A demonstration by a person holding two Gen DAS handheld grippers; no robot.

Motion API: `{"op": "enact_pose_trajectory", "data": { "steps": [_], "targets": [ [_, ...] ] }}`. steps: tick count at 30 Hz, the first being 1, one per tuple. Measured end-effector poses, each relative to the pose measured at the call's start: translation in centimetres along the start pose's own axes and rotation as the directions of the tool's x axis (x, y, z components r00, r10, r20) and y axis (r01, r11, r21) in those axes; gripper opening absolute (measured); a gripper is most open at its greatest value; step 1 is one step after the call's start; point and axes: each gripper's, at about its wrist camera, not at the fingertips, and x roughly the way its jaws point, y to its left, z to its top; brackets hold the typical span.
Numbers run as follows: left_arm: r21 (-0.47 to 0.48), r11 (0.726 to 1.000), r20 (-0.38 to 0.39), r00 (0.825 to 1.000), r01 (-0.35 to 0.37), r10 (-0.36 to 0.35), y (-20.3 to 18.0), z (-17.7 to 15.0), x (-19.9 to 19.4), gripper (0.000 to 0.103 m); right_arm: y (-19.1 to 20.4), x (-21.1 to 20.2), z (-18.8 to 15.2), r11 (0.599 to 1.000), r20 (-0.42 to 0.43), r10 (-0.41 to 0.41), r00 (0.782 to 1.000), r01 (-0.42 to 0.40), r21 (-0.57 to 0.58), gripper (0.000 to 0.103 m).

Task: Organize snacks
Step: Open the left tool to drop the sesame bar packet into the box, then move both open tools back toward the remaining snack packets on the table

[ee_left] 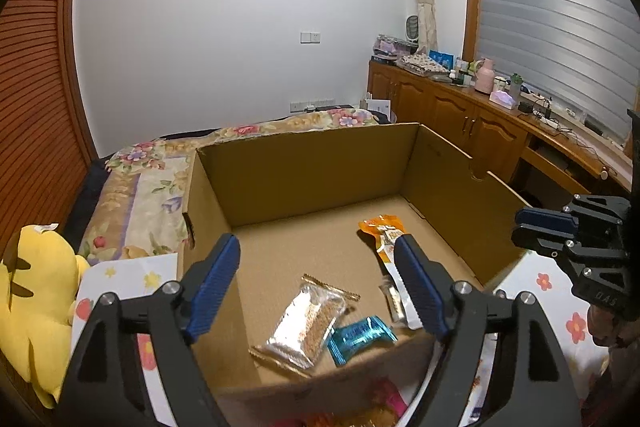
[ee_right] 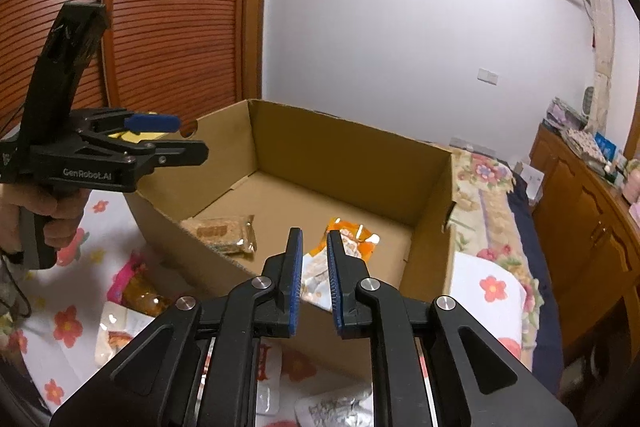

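Note:
An open cardboard box stands on the bed. Inside lie a clear-wrapped brown bar, a small blue packet and an orange-and-white pouch. My left gripper is open and empty, above the box's near edge. My right gripper is nearly shut with a narrow gap and holds nothing, above the box's near wall; the orange pouch and the brown bar show beyond it. Each gripper shows in the other's view, the right and the left.
Loose snack packets lie on the flowered white sheet in front of the box. A yellow plush toy sits left of the box. Wooden cabinets with clutter line the right wall. A slatted wooden wardrobe stands at the left.

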Motion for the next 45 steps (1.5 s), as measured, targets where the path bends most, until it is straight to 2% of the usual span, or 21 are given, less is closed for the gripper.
{"op": "enact_pose_trajectory", "data": {
  "steps": [3,9,11,12,14,17,24,32,45],
  "targets": [
    [0.015,1.0,0.014,1.0,-0.008,0.008,-0.7,-0.4,-1.3,0.092,0.1,-1.1,-0.4,1.0,0.007,-0.007,1.0,0.007,0.015,0.019],
    [0.036,0.999,0.027,0.999,-0.017,0.016,-1.7,-1.2,-3.2,0.094,0.6,-3.2,-0.9,0.999,0.019,-0.022,1.0,0.022,0.047,0.033],
    [0.047,0.998,0.034,0.999,-0.039,0.037,-2.1,-1.4,-3.8,0.099,0.6,-4.0,-1.0,0.998,0.025,-0.036,0.999,0.034,0.057,0.051],
    [0.05,0.997,0.041,0.998,-0.053,0.051,-2.2,-1.5,-4.1,0.102,0.6,-4.3,-1.1,0.997,0.029,-0.044,0.999,0.042,0.061,0.057],
    [0.046,0.997,0.056,0.997,-0.054,0.051,-2.4,-1.7,-4.8,0.103,0.6,-4.9,-1.2,0.995,0.037,-0.061,0.997,0.058,0.076,0.082],
    [0.04,0.998,0.057,0.998,-0.041,0.038,-2.5,-1.9,-5.7,0.103,0.4,-5.7,-1.4,0.992,0.052,-0.082,0.995,0.076,0.104,0.098],
    [0.047,0.998,0.058,0.998,-0.034,0.032,-3.4,-3.0,-7.4,0.103,-0.1,-7.1,-2.5,0.984,0.048,-0.112,0.993,0.105,0.141,0.1],
    [0.029,0.999,0.018,1.0,0.014,-0.015,-4.1,-5.7,-8.2,0.103,-0.5,-8.3,-4.5,0.981,0.022,-0.121,0.992,0.116,0.155,0.1],
    [-0.001,0.999,-0.074,0.997,0.037,-0.037,-3.7,-11.4,-7.1,0.103,-1.3,-5.0,-9.5,0.981,-0.129,-0.089,0.988,0.11,0.162,0.099]
  ]
}}
